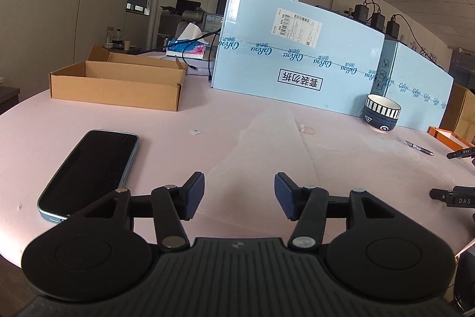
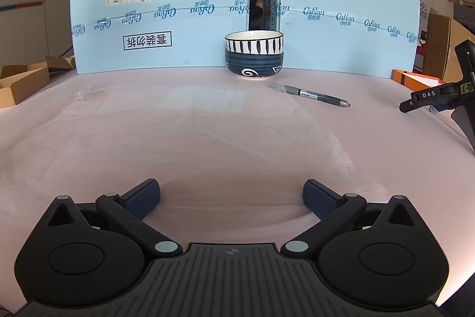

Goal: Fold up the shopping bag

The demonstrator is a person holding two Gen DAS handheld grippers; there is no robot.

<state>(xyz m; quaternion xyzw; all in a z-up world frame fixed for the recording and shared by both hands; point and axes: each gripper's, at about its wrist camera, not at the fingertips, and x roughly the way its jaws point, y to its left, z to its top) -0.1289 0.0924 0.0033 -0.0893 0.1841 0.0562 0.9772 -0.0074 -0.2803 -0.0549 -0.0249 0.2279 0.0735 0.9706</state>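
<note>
Shopping bag (image 2: 190, 121) (clear plastic) lies flat on pink table (image 2: 371, 115) — office room behind.

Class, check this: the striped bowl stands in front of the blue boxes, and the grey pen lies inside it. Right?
Not quite. The pen lies on the pink table beside the bowl, not inside it, as the right wrist view shows. The bowl does stand before the blue boxes.

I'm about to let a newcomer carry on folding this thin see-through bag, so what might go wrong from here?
1. The bag is nearly invisible on the pink table; its edges are easy to miss.
2. Both the left gripper and right gripper are open and hold nothing, so a fold may spring back.
3. The pen rests at its far corner and could get dragged.
</note>
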